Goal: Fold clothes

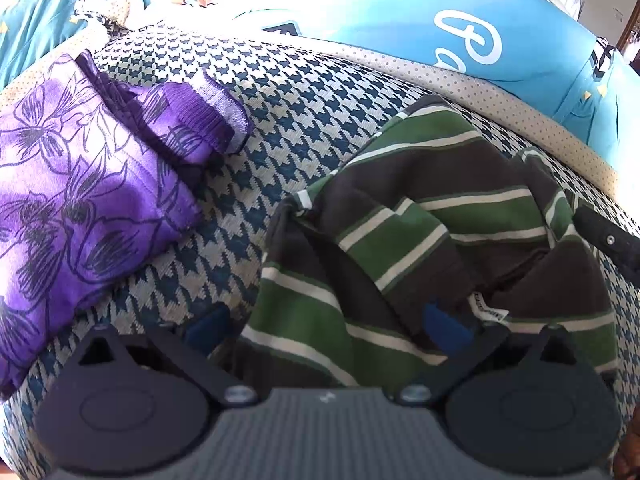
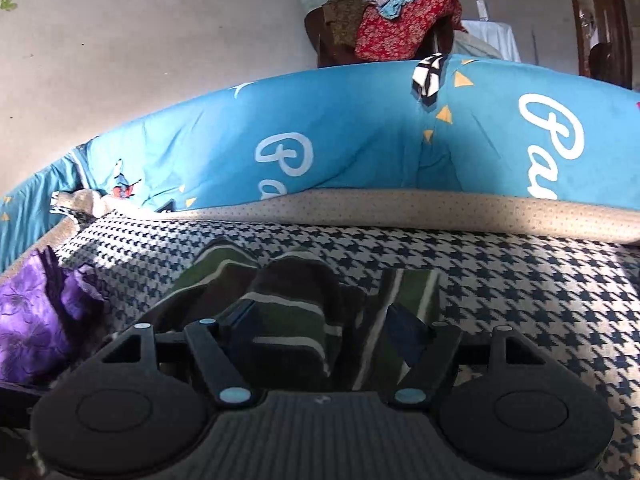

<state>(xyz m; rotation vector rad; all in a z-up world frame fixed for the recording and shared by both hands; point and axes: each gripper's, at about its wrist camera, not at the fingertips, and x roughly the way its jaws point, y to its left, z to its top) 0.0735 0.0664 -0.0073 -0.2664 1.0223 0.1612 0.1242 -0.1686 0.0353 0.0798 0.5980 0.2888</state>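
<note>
A striped shirt (image 1: 432,240), green, brown and cream, lies bunched on a houndstooth bed cover (image 1: 280,120). It looks soft, light and floppy, so it will likely sag unless taken by an edge or hem. The left tongs (image 1: 326,330) stand open right over its near edge, one fingertip on the bare cover, the other on the cloth. The right tongs (image 2: 328,330) are also open, a fold of the shirt (image 2: 288,304) lying loose between the fingers. A folded purple cloth (image 1: 80,184) rests well left of them.
</note>
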